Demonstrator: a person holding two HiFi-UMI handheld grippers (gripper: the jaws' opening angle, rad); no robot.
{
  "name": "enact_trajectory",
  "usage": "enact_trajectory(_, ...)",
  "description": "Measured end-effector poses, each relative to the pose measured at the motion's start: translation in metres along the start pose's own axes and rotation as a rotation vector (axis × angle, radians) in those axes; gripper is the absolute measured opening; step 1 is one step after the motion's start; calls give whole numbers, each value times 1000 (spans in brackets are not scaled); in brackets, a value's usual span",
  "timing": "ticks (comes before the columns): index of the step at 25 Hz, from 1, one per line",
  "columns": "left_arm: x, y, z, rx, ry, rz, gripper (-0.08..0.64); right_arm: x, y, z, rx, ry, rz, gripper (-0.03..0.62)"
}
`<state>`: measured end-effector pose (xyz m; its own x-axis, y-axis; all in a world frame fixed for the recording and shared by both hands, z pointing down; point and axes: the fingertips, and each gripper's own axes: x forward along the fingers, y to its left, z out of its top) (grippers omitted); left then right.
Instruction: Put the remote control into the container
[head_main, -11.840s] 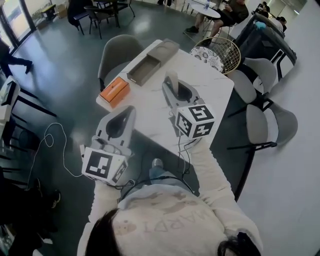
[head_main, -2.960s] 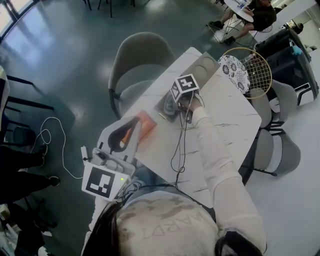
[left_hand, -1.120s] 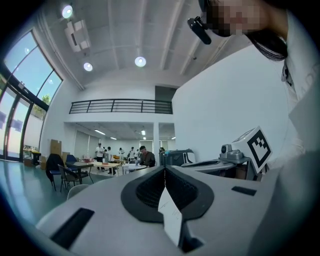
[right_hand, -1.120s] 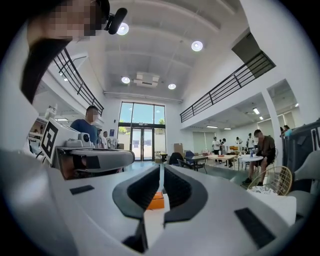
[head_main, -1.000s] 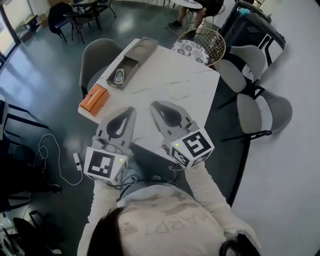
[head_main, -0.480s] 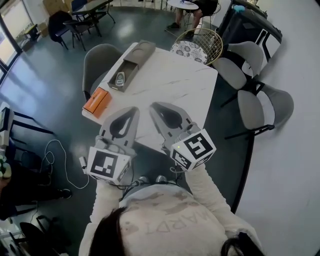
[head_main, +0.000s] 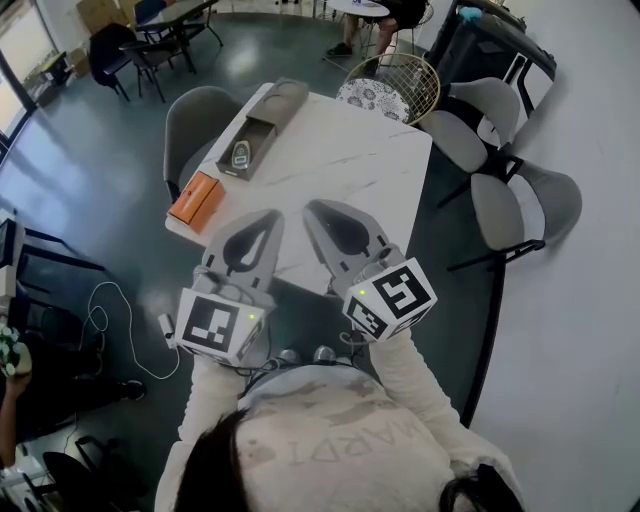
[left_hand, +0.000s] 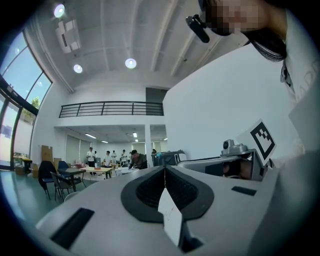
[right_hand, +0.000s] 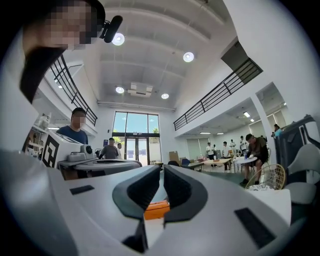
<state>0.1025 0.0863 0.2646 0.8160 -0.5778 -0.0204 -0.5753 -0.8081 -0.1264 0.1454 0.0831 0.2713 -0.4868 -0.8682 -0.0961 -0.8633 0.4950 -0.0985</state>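
Remote control (head_main: 240, 155) newly in container (head_main: 264, 127); indistinct

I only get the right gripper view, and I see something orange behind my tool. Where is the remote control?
Observer: The head view shows the dark oval remote control lying inside the long grey open container, on the far left part of the white table.
Operator: Is the orange thing part of it?
Observer: No. It's a flat orange box at the table's left edge, apart from the container and nearer to you.
Operator: Is my other tool holding something?
Observer: No. The left tool has its jaws together with nothing between them.
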Motion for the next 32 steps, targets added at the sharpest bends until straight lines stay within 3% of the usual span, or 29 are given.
enact_trajectory(32,-26,5,-1,-9,33,21,15,-1,25,2,-52,28,7,32)
